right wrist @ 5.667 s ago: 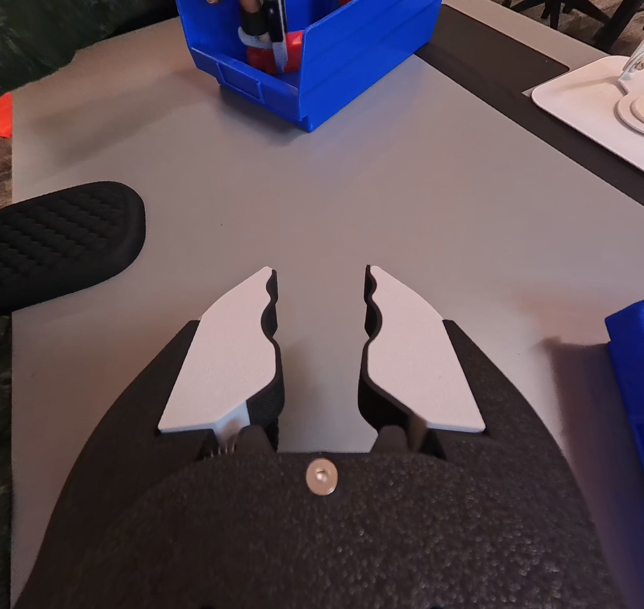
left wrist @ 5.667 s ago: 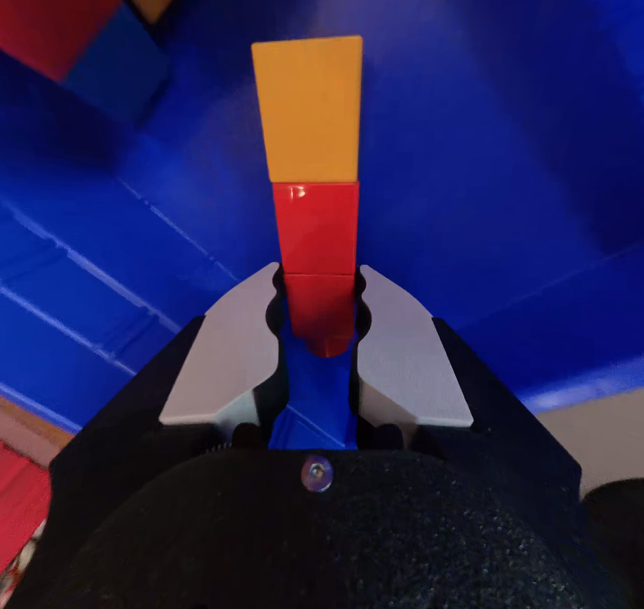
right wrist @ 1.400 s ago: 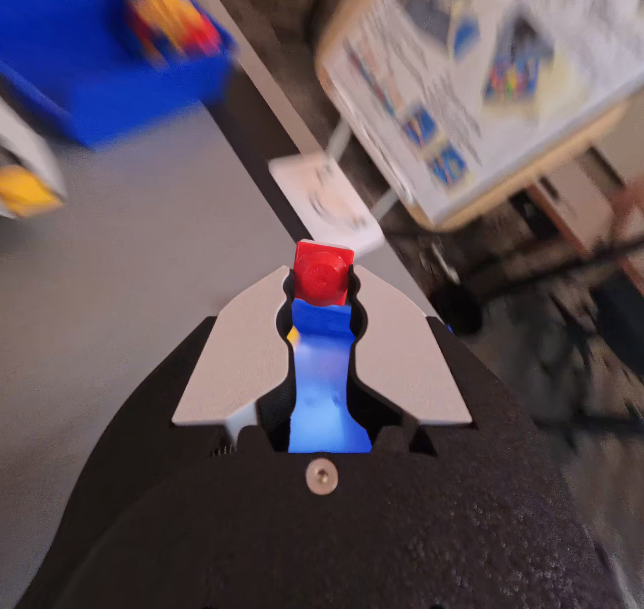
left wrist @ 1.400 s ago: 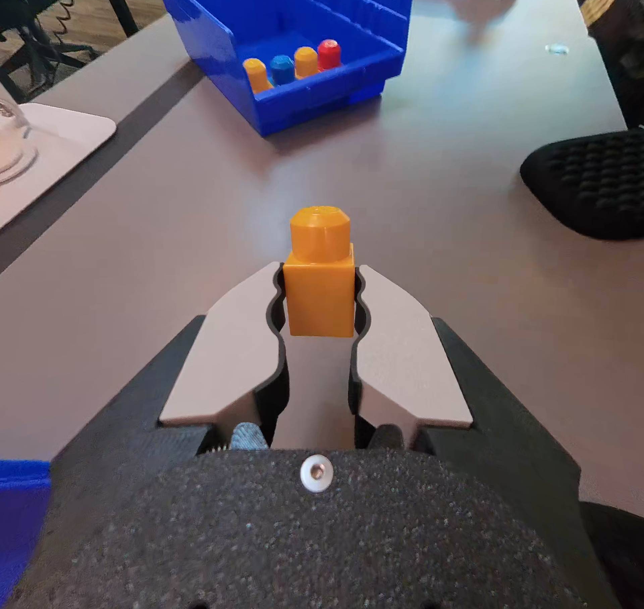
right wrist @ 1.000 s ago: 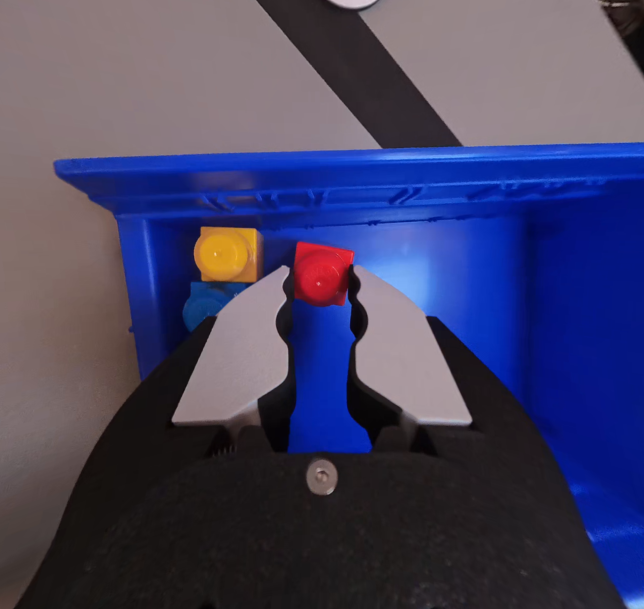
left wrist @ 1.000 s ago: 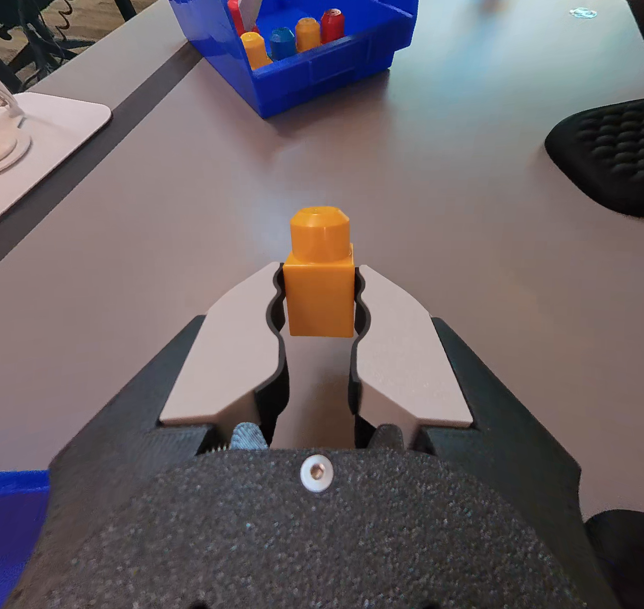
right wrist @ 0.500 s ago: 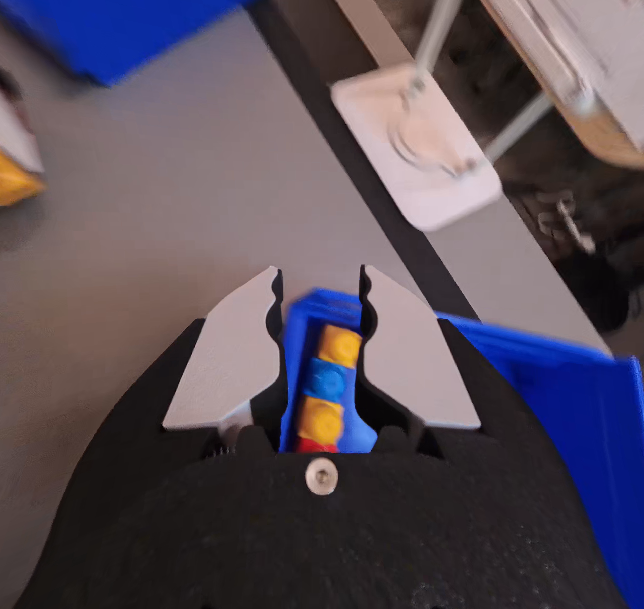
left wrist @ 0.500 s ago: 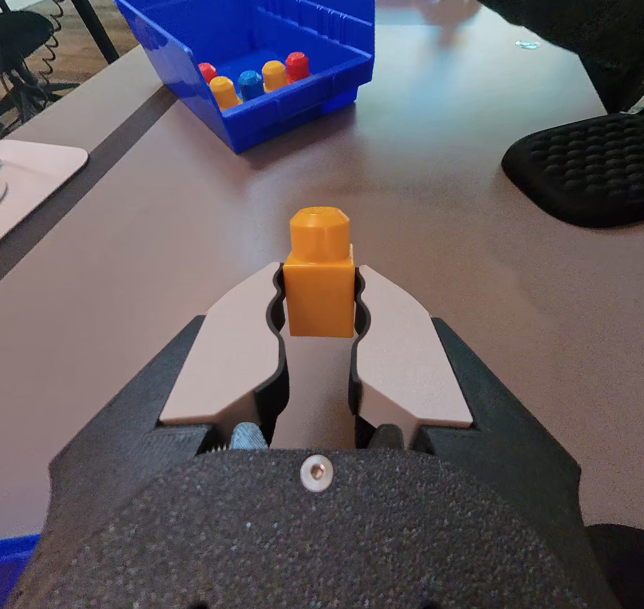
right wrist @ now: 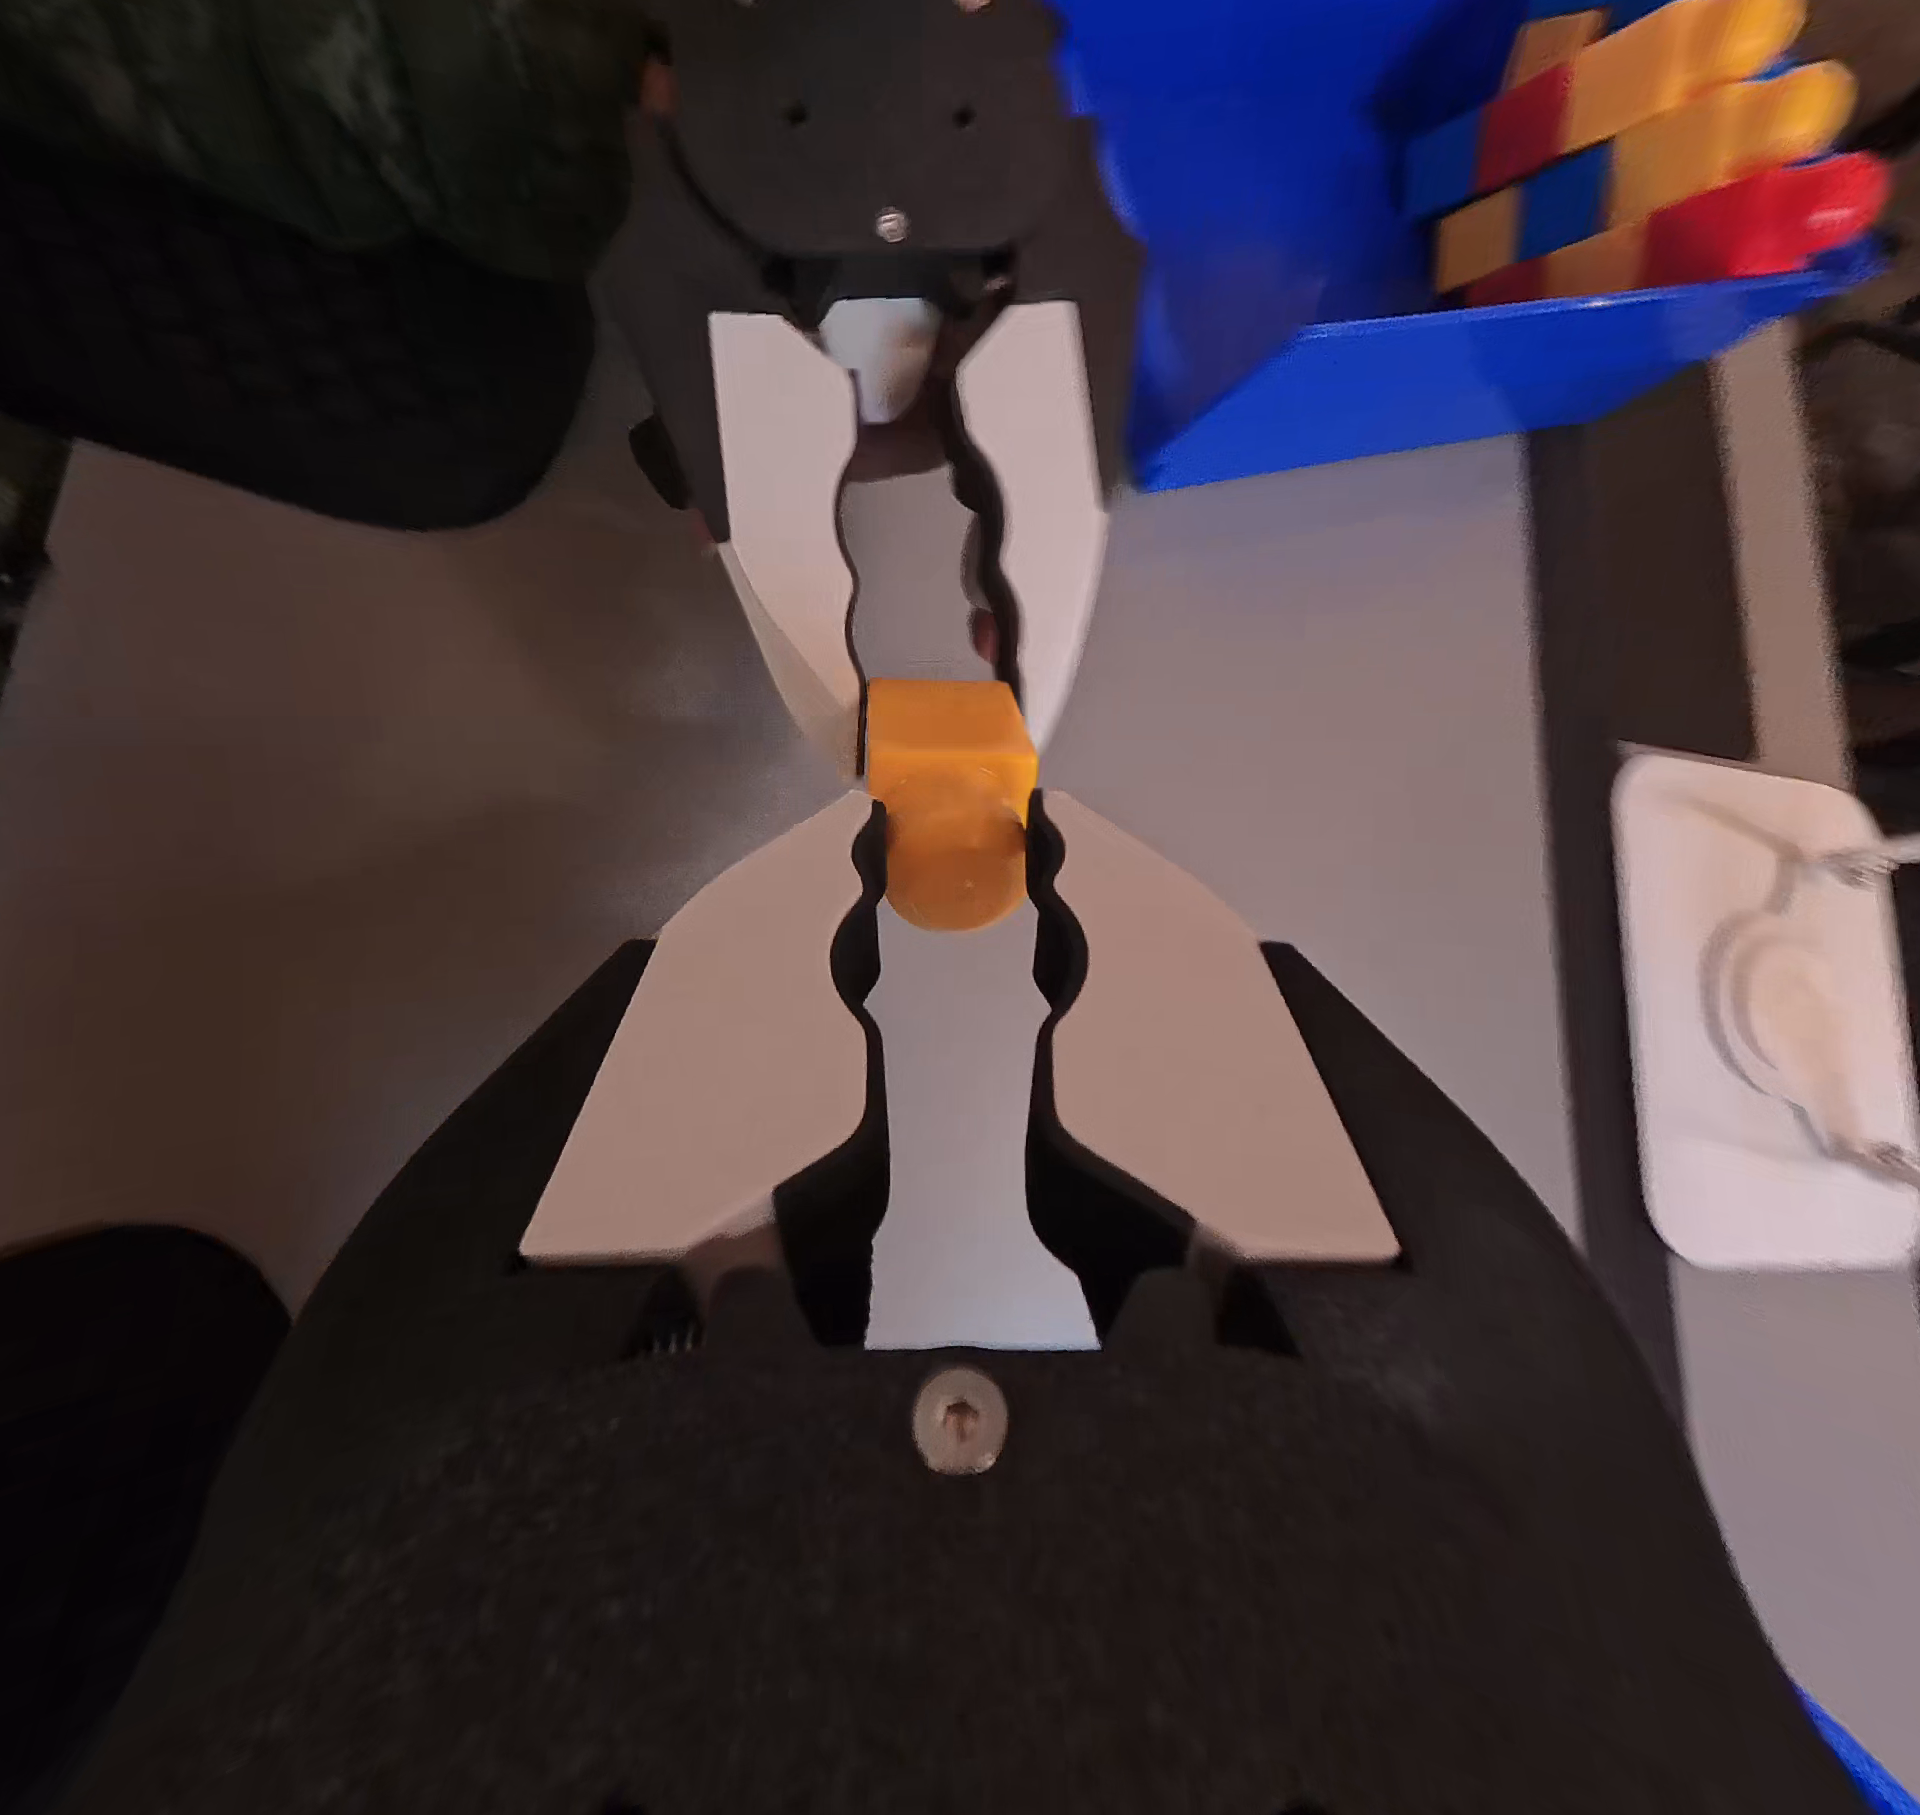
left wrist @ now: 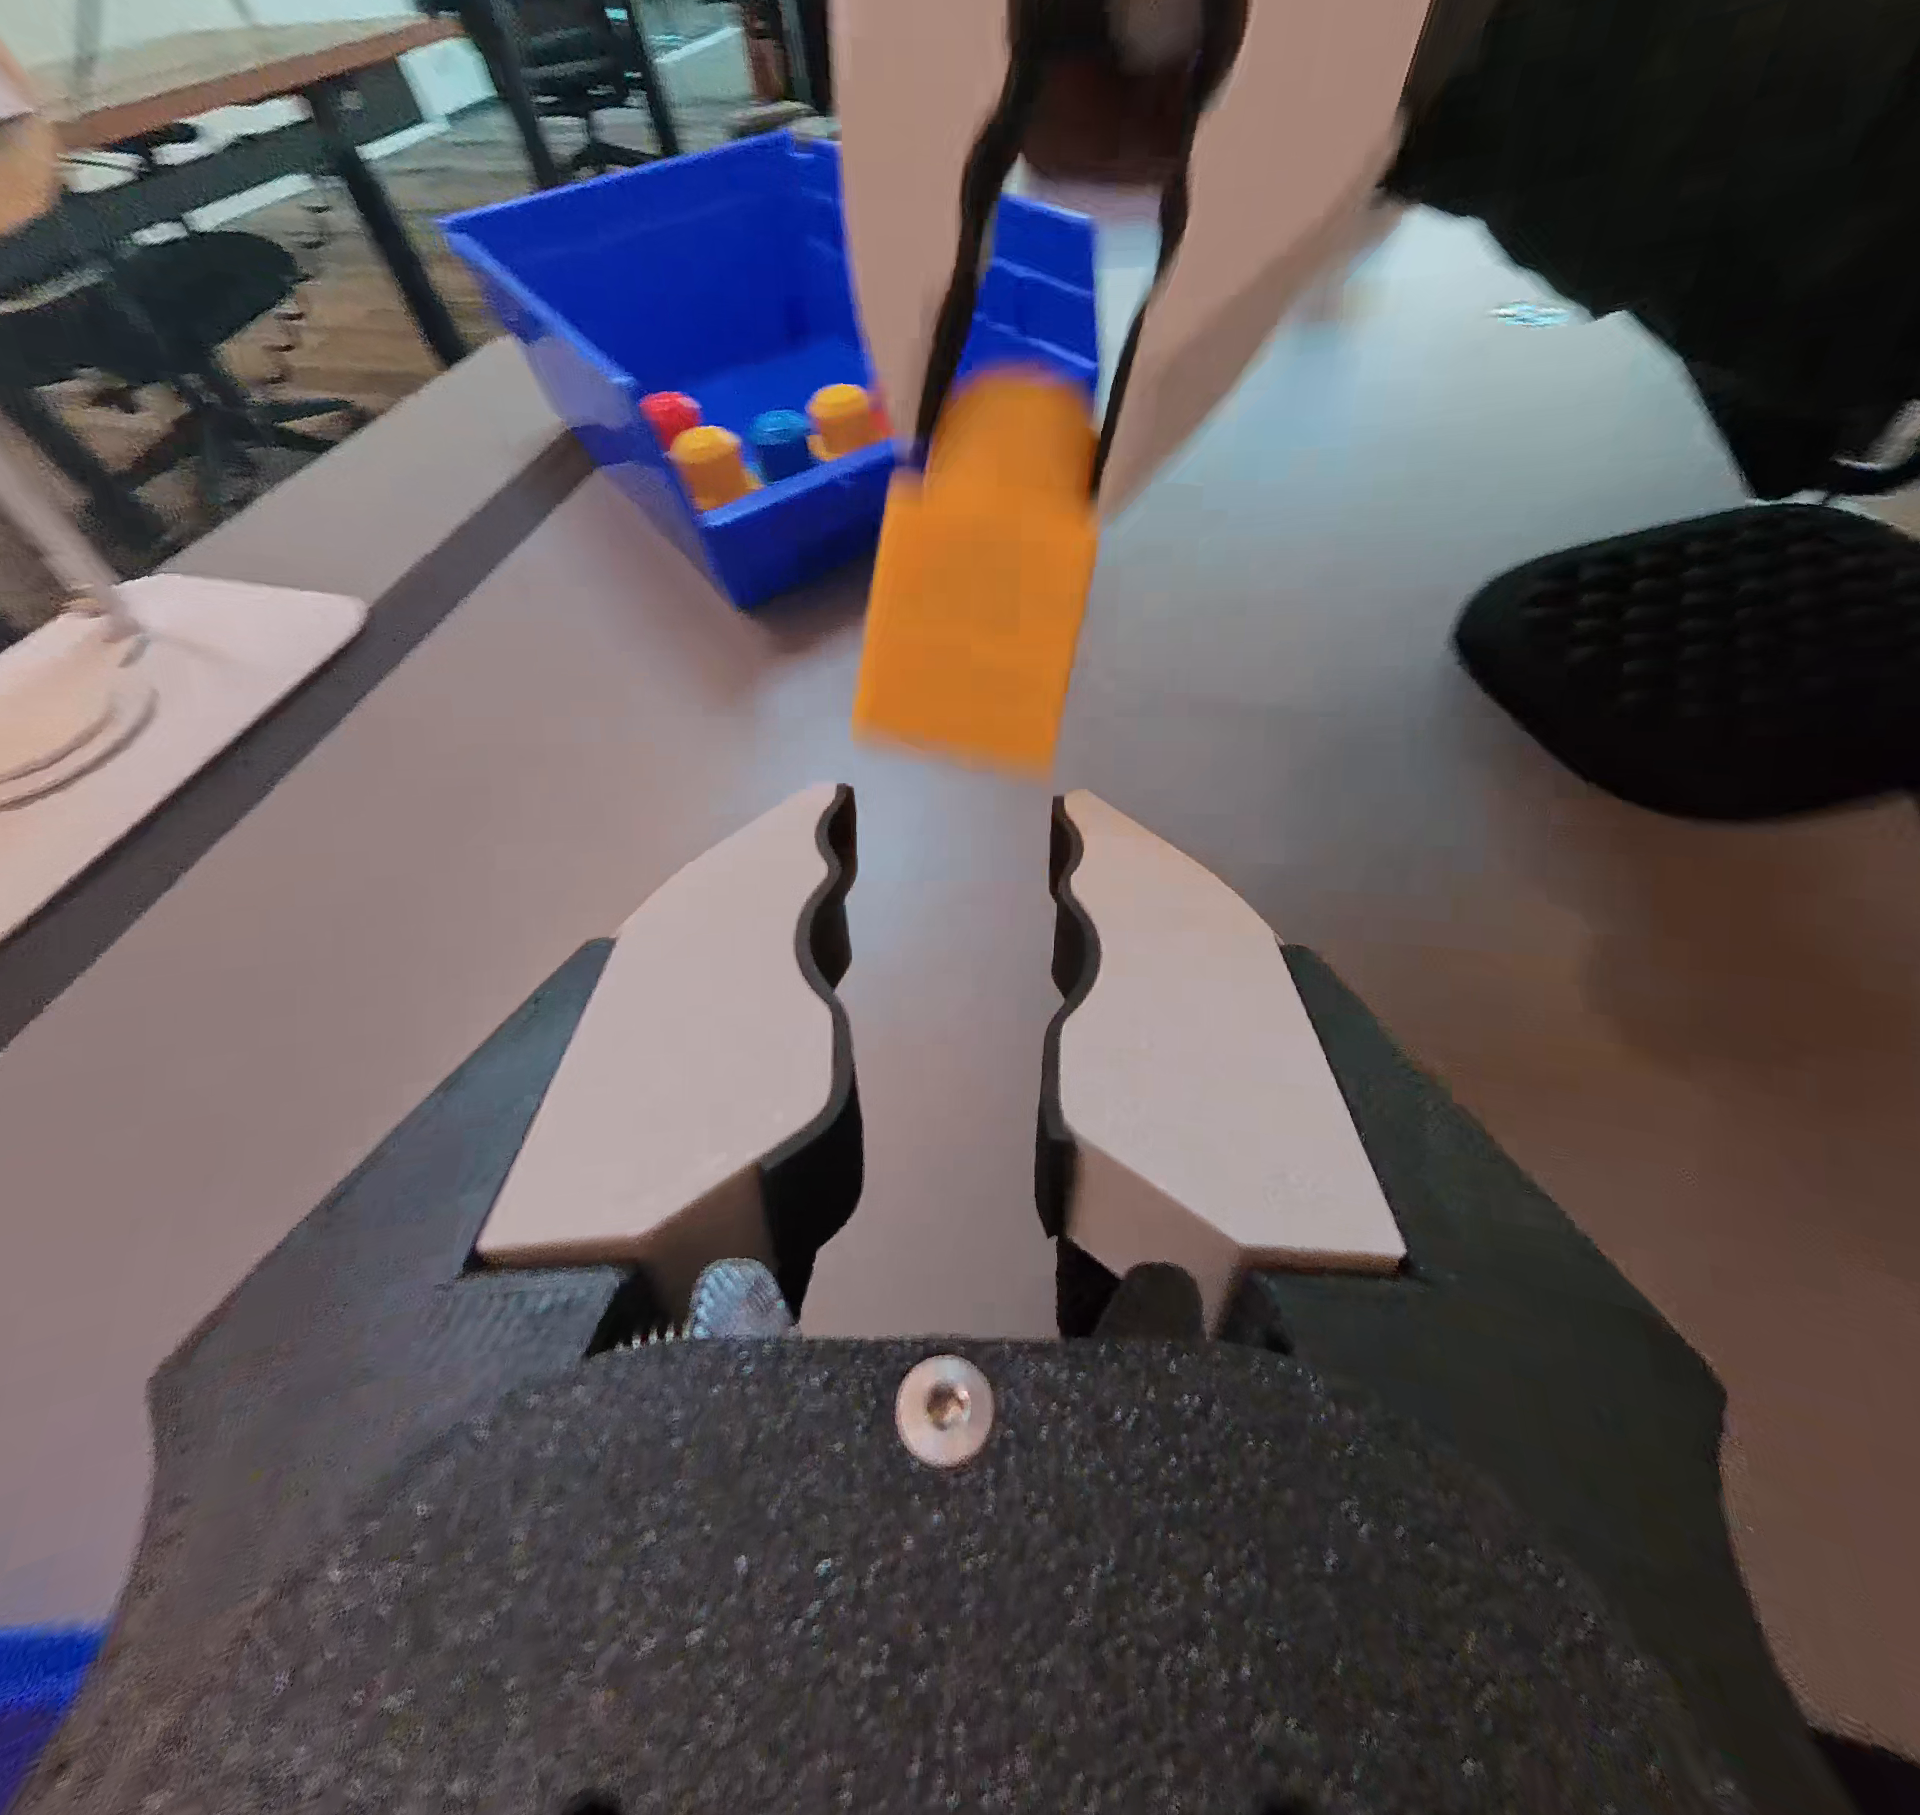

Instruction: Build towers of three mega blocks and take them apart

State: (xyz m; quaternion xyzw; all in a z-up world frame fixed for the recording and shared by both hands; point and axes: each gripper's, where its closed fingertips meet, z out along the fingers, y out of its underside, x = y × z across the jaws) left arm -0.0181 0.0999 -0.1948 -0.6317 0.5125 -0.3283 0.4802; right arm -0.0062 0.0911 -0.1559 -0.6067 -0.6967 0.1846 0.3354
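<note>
Left gripper (left wrist: 951,809) first: in the left wrist view we saw its fingers parted w/ only bare table (left wrist: 468,882) btwn them. The orange block (left wrist: 971,602) hung just ahead of its tips, blurred and clear of the tabletop. The right gripper (left wrist: 1013,456) came down from above and pinched the block's stud. Behind sat a blue bin (left wrist: 623,207) w/ five stud tops showing along its near wall: red, orange, blue, orange, and a sliver of red partly hidden by the gripper. A black pad (left wrist: 1704,653) lay at right and a white base plate (left wrist: 156,664) at left.

The right wrist view gave us what the first couldn't: the right gripper (right wrist: 956,830) closed on the stud of the orange block (right wrist: 951,752), and the left gripper (right wrist: 945,716) facing it tip to tip, its fingertips flanking the block's body. Whether they touched it, we couldn't tell. Top right stood a second blue bin (right wrist: 1299,207), holding stacked towers (right wrist: 1621,134) of yellow, red and blue blocks lying on their sides, blurred. A white base plate (right wrist: 1766,1038) sat at right on the table (right wrist: 312,726).
</note>
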